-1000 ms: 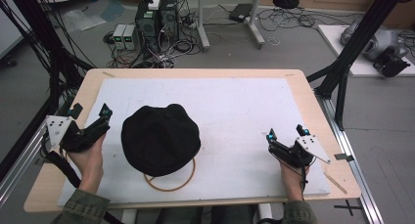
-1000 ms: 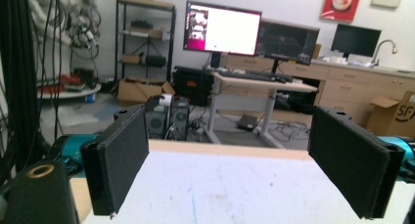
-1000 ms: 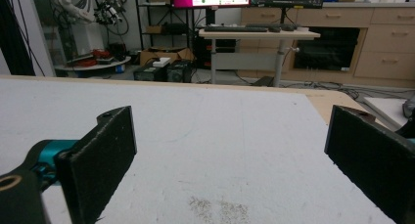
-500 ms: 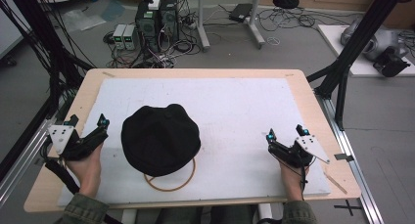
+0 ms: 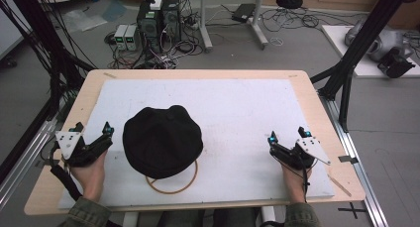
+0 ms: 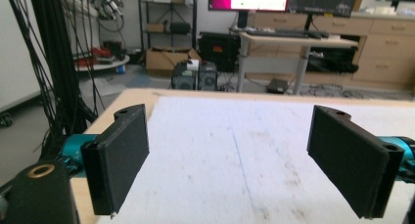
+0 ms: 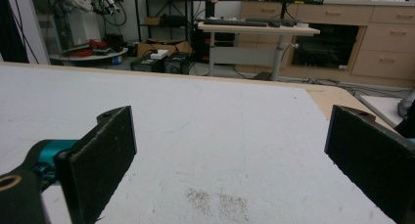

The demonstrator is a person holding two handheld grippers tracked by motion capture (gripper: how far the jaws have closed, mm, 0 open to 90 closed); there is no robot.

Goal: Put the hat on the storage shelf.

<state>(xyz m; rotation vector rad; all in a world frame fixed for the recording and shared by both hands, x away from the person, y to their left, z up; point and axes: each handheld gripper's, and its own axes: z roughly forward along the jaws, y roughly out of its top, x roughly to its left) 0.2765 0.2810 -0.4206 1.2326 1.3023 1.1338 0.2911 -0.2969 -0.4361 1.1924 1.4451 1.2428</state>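
Seen from above, a person's left tool (image 5: 91,138) rests at the left edge of the bench (image 5: 198,74), its black jaws spread wide with nothing between them, the hand (image 5: 89,172) behind it coming in from the bottom of the frame. Just to its right, apart from the jaws, a black cap (image 5: 162,140) lies crown-up on the white mat (image 5: 237,108) that covers most of the bench top. The cap sits left of the mat's centre and overlaps the far part of a thin wooden ring (image 5: 173,187), whose near arc shows in front of it (whether the cap touches the ring cannot be told). A wide stretch of bare mat separates the cap from the right tool (image 5: 288,140), which sits well apart near the right edge of the mat, its jaws likewise held wide and gripping nothing. In the left gripper view, the left tool's two dark pads (image 6: 117,163) frame bare mat marked by a faint blue line (image 6: 240,155). In the right gripper view, the right tool's pads (image 7: 98,160) stand equally far apart over bare mat with a small speckled smudge (image 7: 218,199).
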